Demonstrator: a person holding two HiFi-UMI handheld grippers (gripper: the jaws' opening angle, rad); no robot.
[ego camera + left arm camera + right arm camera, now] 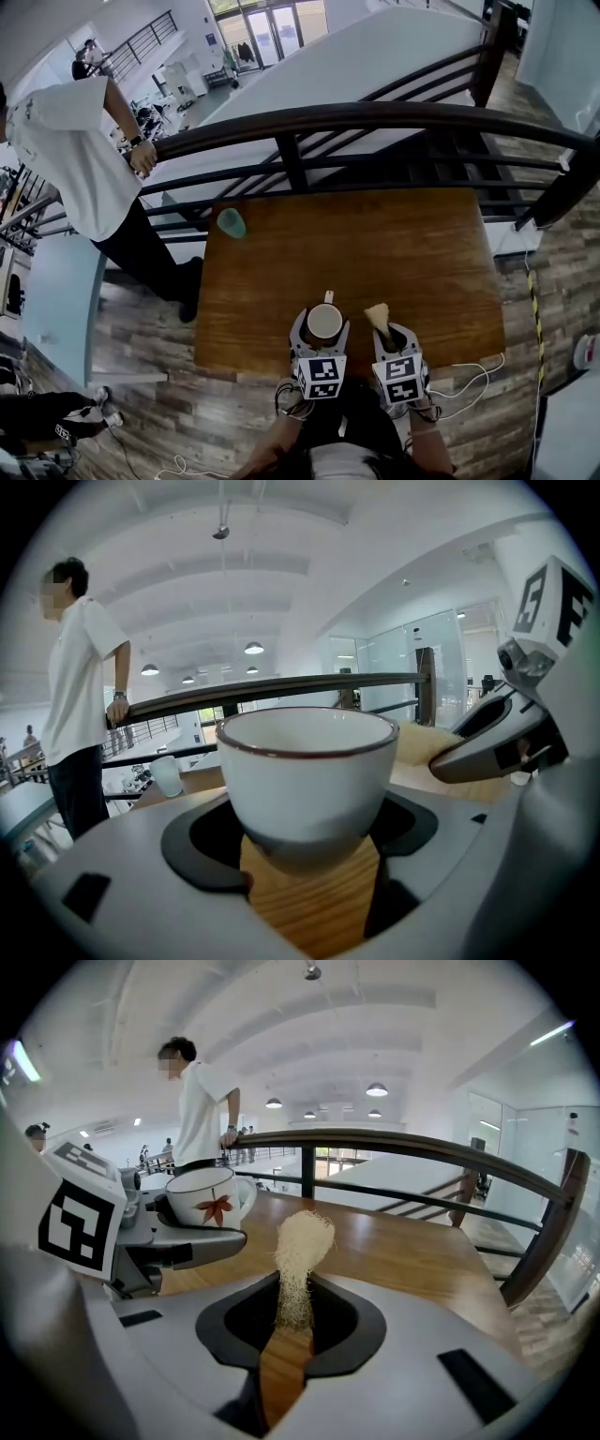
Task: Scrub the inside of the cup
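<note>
The fingers (122, 883) of the left gripper (322, 330) are pressed against the two sides of a white cup (305, 771), which is gripped low on its body between the dark pads. The cup is held upright, mouth up, off the table (375, 253) and above its near edge. A dark red line is seen round its rim, and a red leaf print on its side (shown in the right gripper view only). Its handle is turned toward the far edge of the table. The inside is seen to be plain white.

The fingers (441, 1335) of the right gripper (387, 336) are pinched on a pale, fibrous scrubber (302, 1251). Its narrow lower part is caught between them, and its wider tuft stands out beyond the fingertips. The scrubber is held just beside the cup, toward the table's right edge, and is not touching it.

A translucent pale green tumbler (231, 222) is set near the far left corner of the table. A dark railing (375, 117) runs along the far edge. A person (75, 150) in a white shirt is standing beyond the left edge, with one hand laid on the railing. Thin cables (469, 375) are trailed over the plank floor (553, 281) by the near right corner.
</note>
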